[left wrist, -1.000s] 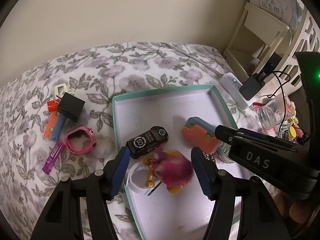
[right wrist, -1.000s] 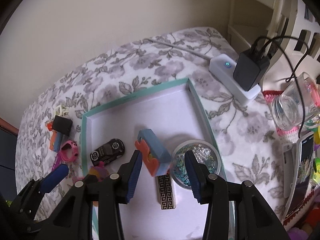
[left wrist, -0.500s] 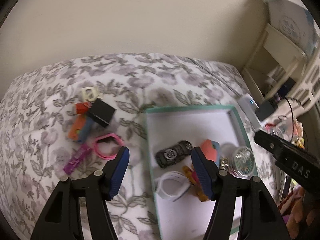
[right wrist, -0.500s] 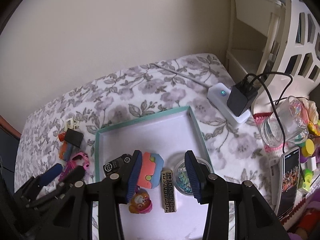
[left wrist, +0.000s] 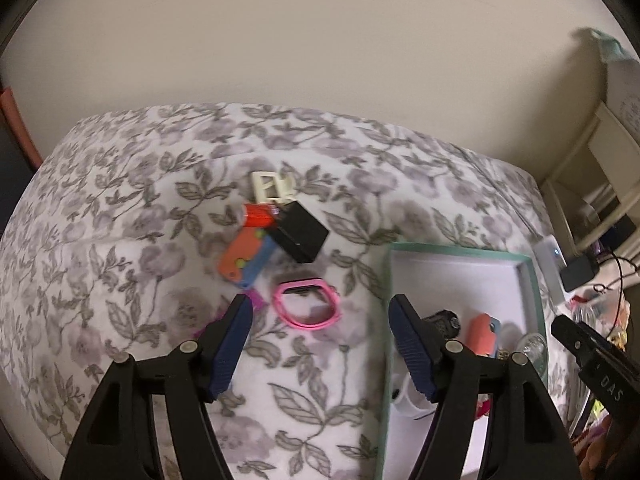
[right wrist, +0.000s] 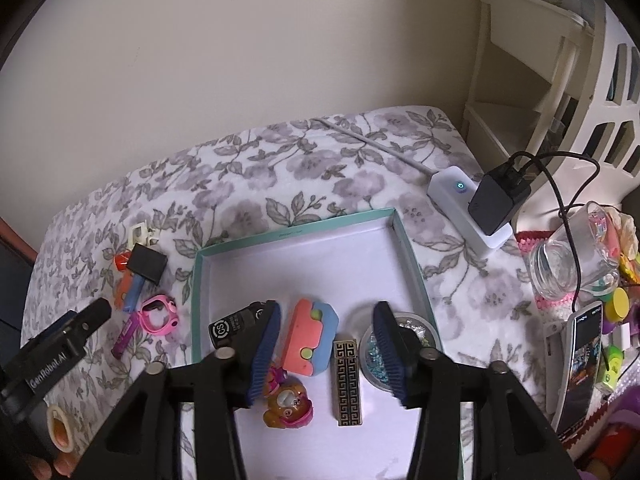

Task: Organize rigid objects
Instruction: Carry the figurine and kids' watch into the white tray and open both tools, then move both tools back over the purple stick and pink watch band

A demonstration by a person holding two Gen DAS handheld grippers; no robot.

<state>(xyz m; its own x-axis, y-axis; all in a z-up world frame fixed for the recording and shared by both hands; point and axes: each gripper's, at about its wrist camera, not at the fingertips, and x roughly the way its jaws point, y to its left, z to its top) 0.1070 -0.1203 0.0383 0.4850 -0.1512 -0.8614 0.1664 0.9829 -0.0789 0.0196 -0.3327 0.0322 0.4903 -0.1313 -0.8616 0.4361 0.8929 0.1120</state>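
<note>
Left claw (left wrist: 320,344) tilted down, agape above pink watch (left wrist: 307,308).

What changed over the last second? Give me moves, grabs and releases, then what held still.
The right gripper let go of the orange-and-blue block in the tray, its jaws just opening. The left gripper, empty and opening, swung from the tray toward the pink watch. The loose pile stayed put.
</note>
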